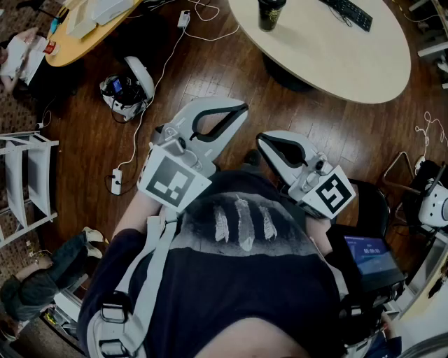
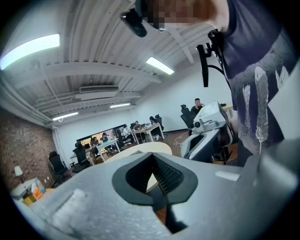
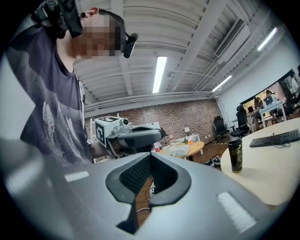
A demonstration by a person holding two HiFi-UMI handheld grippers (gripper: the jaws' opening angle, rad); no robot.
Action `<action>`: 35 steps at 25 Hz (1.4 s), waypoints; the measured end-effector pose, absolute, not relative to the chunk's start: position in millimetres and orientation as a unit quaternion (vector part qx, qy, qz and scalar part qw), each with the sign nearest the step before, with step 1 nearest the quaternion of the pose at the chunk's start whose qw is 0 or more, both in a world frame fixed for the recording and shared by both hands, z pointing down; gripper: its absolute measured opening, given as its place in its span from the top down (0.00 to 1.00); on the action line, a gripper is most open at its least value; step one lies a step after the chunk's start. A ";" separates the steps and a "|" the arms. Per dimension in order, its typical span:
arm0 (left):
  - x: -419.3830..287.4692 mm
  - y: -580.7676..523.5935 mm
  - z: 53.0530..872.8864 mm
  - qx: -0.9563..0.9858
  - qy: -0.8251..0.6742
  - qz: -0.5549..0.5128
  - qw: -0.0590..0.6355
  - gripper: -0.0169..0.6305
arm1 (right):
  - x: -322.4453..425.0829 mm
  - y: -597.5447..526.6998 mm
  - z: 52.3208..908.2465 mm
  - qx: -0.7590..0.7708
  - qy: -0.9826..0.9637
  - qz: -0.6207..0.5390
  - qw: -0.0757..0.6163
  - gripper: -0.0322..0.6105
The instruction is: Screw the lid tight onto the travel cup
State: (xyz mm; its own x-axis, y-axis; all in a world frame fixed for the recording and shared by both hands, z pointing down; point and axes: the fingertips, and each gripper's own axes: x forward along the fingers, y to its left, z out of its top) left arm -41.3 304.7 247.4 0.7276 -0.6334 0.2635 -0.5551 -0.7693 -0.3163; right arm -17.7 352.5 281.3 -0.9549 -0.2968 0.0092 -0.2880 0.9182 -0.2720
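Grippers both held close to the person's chest, above the dark brown wooden plank floor (image 1: 210,63). Left gripper (image 1: 239,110): white shell, black-lined jaws, marker cube at its rear. In the left gripper view its two jaws meet at the tips with nothing between them; only floor and table show through the eye-shaped opening behind the tips. Right gripper (image 1: 262,140): same build, and the right gripper view shows its jaws likewise pressed together on nothing. The two grippers sit side by side, tips near each other but apart, both pointing away from the body toward the table.

Task item: tall dark cylindrical travel cup with a gold pattern (image 3: 235,155). It stands upright on the large oval white table (image 1: 364,63), near the rim, well apart from both grippers. Its top end is dark; whether the lid is seated or threaded cannot be told at this size. Black computer keyboard (image 1: 348,12) lies on the same table to the cup's right in the head view, not touching it.

Elsewhere: white power strip with white cables (image 1: 116,181) on the floor to the left. Smaller wood-coloured table (image 1: 70,50) at far left, pale boxes on it.
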 end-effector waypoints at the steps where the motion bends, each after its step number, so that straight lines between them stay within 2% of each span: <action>1: -27.4 302.6 248.9 -0.923 0.312 -0.191 0.121 0.98 | -9.0 347.4 281.1 -0.146 0.980 -0.135 0.016 0.94; 5: 12.3 293.8 256.8 -0.921 0.291 -0.213 0.144 0.98 | 16.7 333.4 277.5 -0.112 0.988 -0.110 0.013 0.94; 15: 26.1 268.7 275.3 -0.920 0.288 -0.240 0.118 0.98 | 30.6 315.5 291.3 -0.102 0.989 -0.107 -0.014 0.94; 22: 4.3 245.0 279.1 -0.923 0.293 -0.223 0.108 0.98 | 22.1 297.0 294.9 -0.126 0.985 -0.119 -0.023 0.94; 27: -15.1 211.8 273.9 -0.928 0.299 -0.192 0.114 0.98 | 12.6 270.7 300.9 -0.160 0.980 -0.103 -0.063 0.94; 30: -31.0 193.8 272.1 -0.929 0.301 -0.180 0.115 0.98 | -9.4 259.6 302.0 -0.157 0.980 -0.070 -0.099 0.94; 35: -73.2 167.7 282.0 -0.935 0.303 -0.154 0.100 0.98 | -61.1 240.0 304.2 -0.142 0.980 -0.080 -0.114 0.94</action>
State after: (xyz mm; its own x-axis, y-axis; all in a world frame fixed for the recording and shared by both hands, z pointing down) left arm -73.2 167.7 282.0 0.7691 -0.5976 0.2267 -0.5363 -0.7963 -0.2797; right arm -61.1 240.0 304.2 -0.9339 -0.2598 0.2457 -0.2964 0.9468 -0.1255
